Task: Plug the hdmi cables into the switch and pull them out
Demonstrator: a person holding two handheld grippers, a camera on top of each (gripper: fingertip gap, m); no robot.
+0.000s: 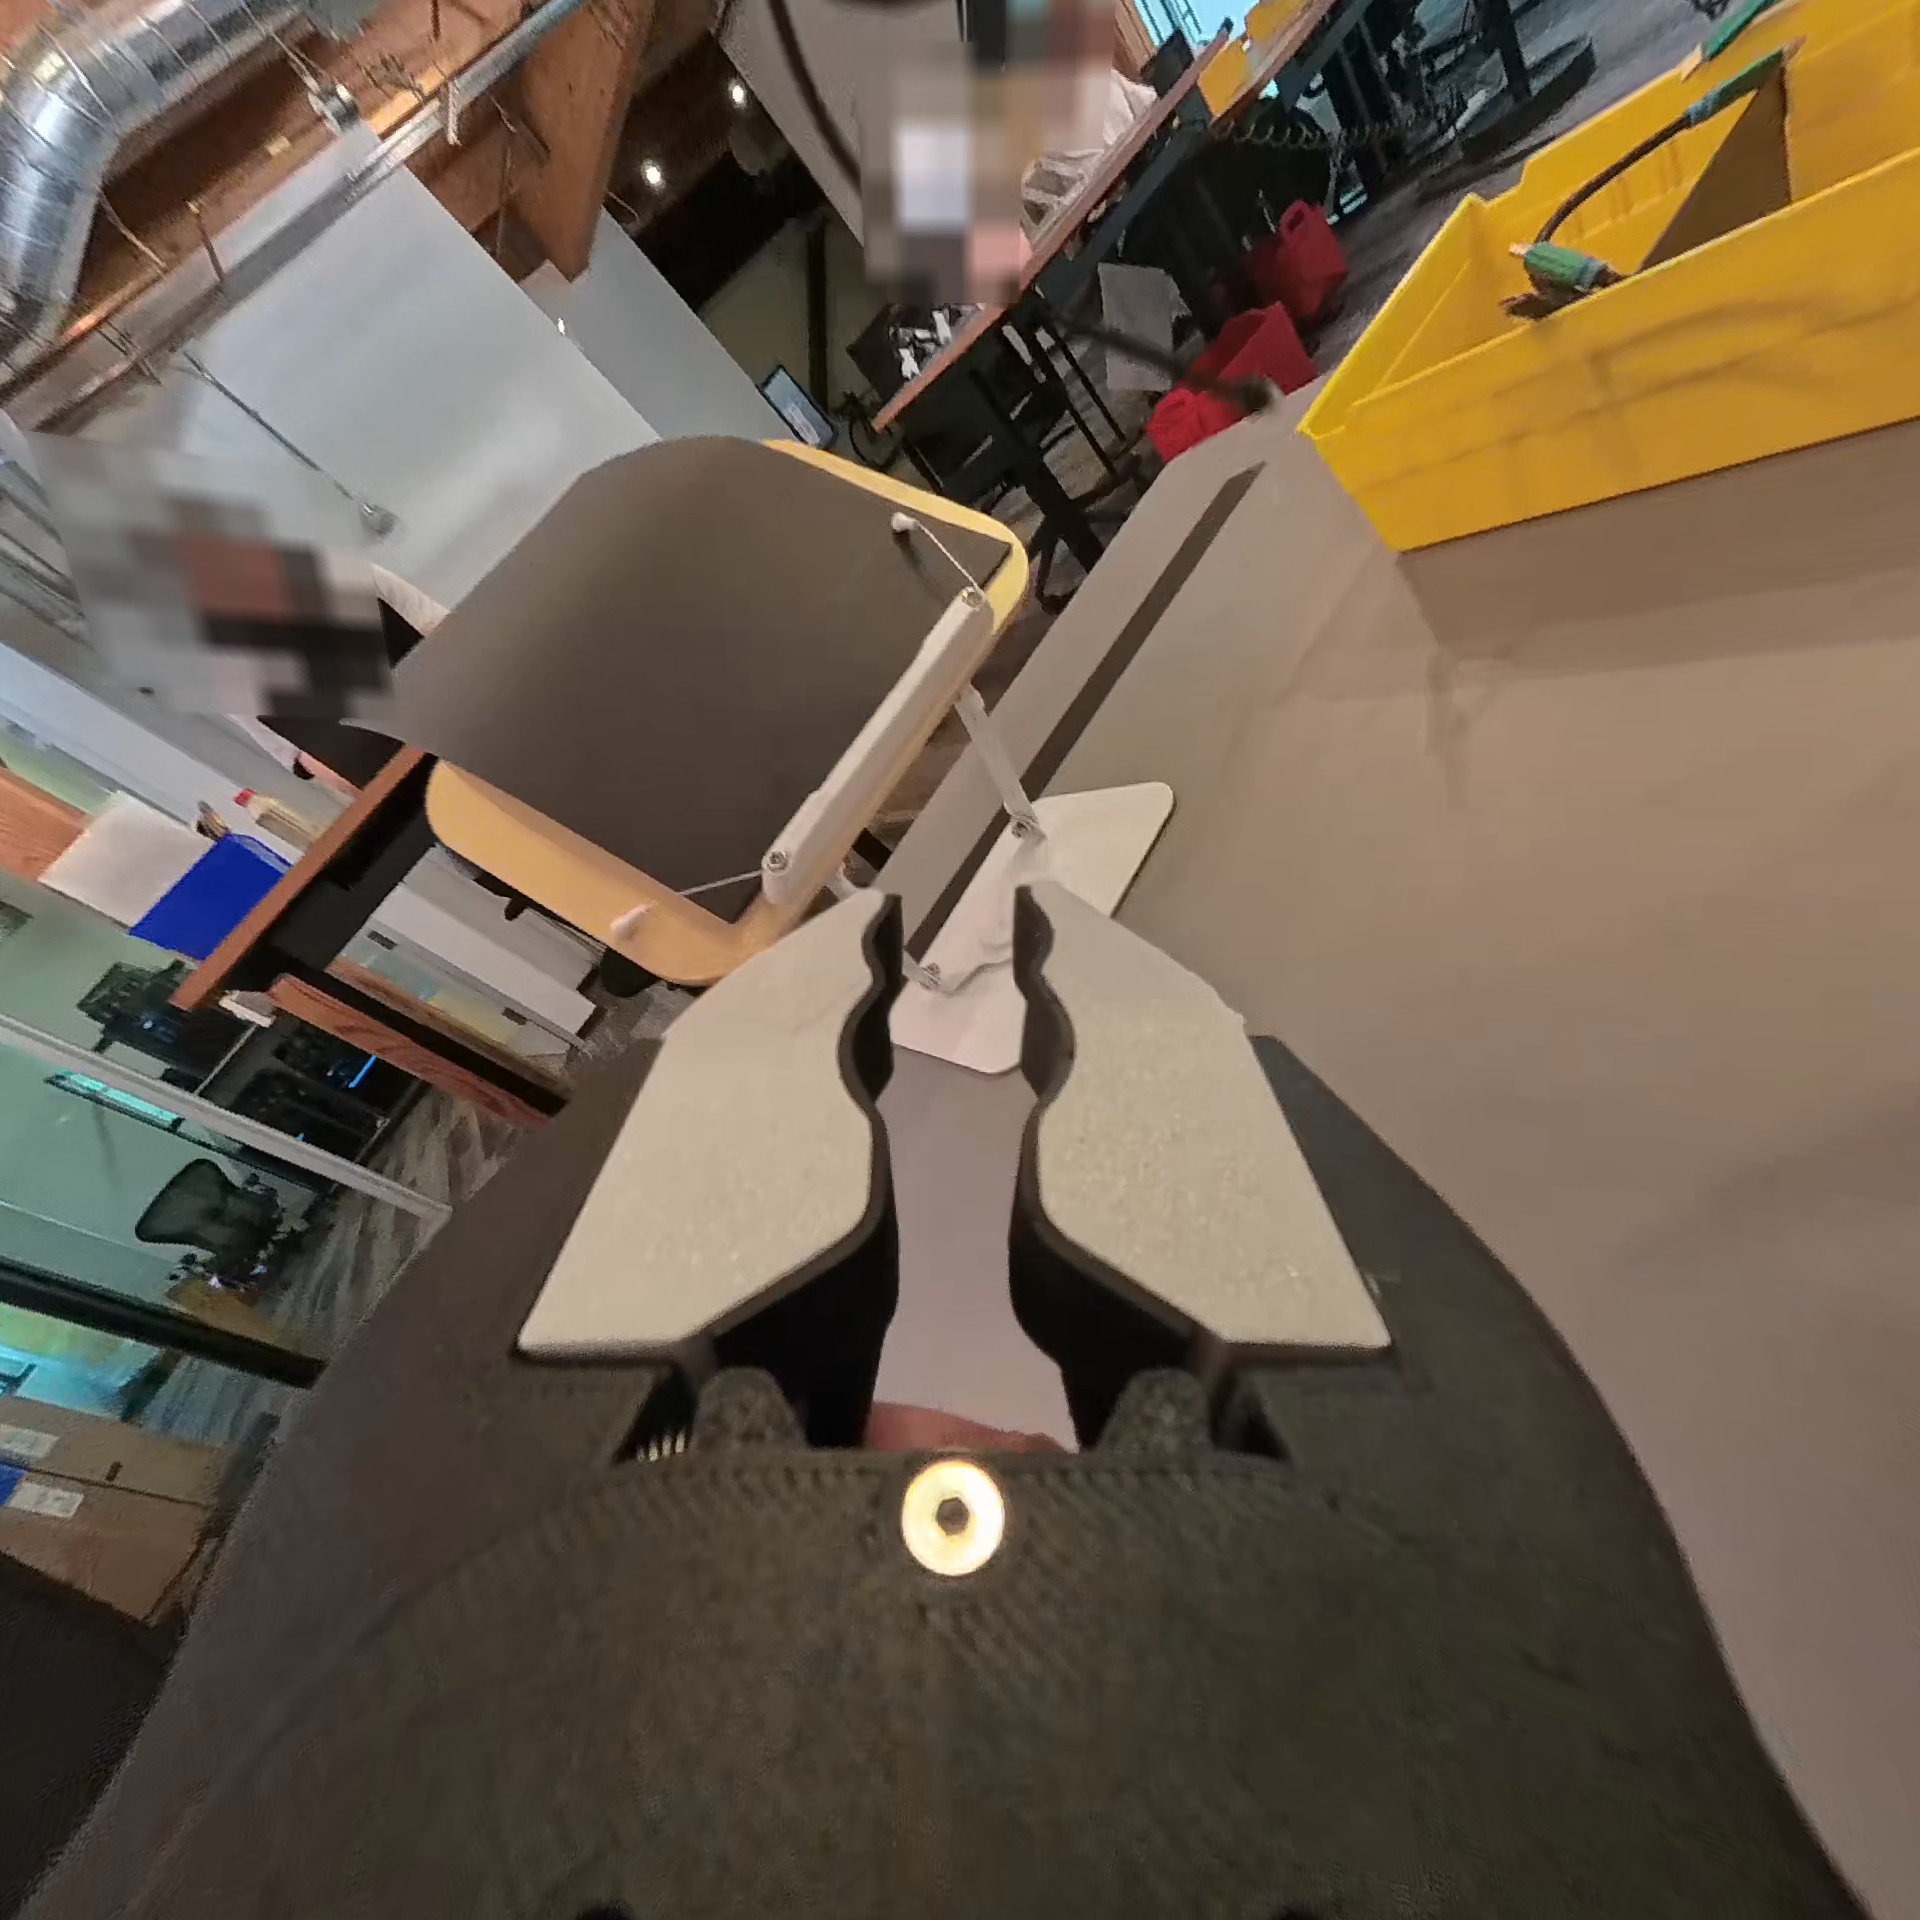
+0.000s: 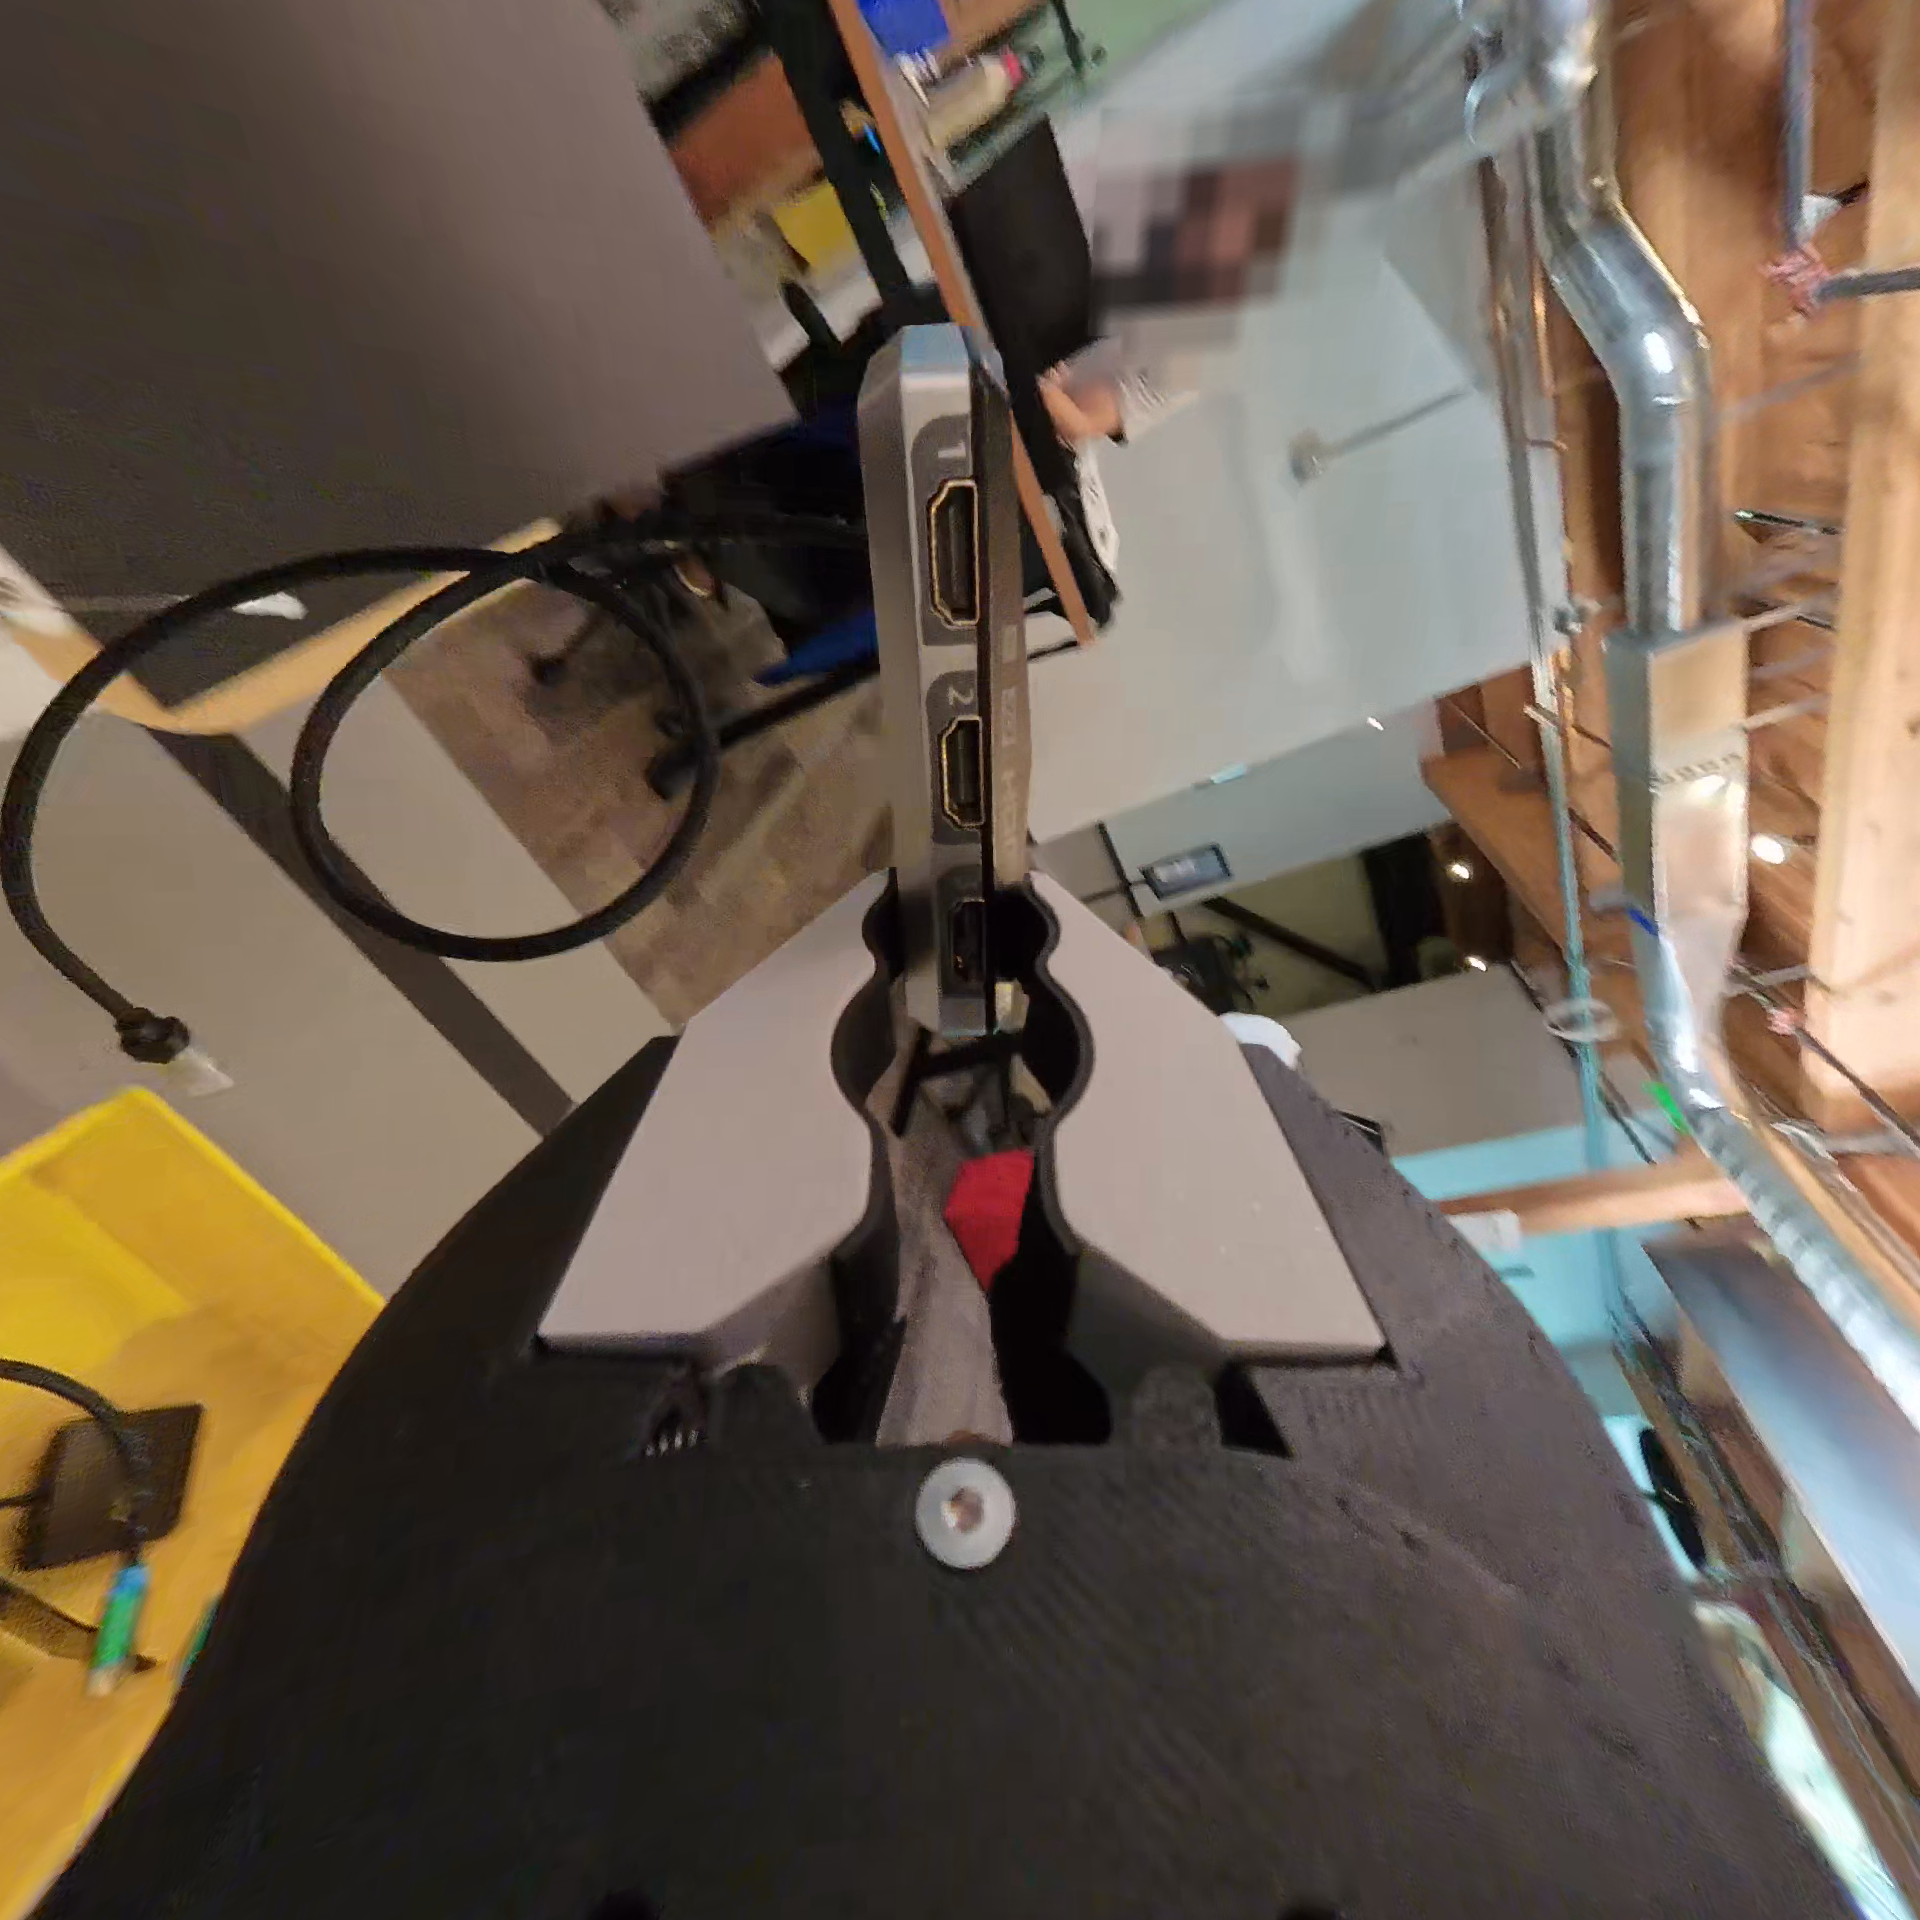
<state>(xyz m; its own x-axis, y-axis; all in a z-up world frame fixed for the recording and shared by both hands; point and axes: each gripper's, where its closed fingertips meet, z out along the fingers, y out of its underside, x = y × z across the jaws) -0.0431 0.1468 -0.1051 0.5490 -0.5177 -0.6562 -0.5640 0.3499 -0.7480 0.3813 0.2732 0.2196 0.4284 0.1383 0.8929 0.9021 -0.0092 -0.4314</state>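
My right gripper is shut on the lower end of a grey HDMI switch and holds it up edge-on in the air. Three ports on its narrow face show, and all are empty. A black cable loops in the air to the left of the switch, and its plug end hangs free. My left gripper is open a little and empty, over the grey table. The left wrist view shows neither the switch nor this cable.
A yellow bin stands at the table's far right and holds a green-ended cable. It also shows in the right wrist view, with a black adapter in it. A desk lamp with a white base stands just ahead of the left gripper. The grippers' ends are close to 55 cm from one another.
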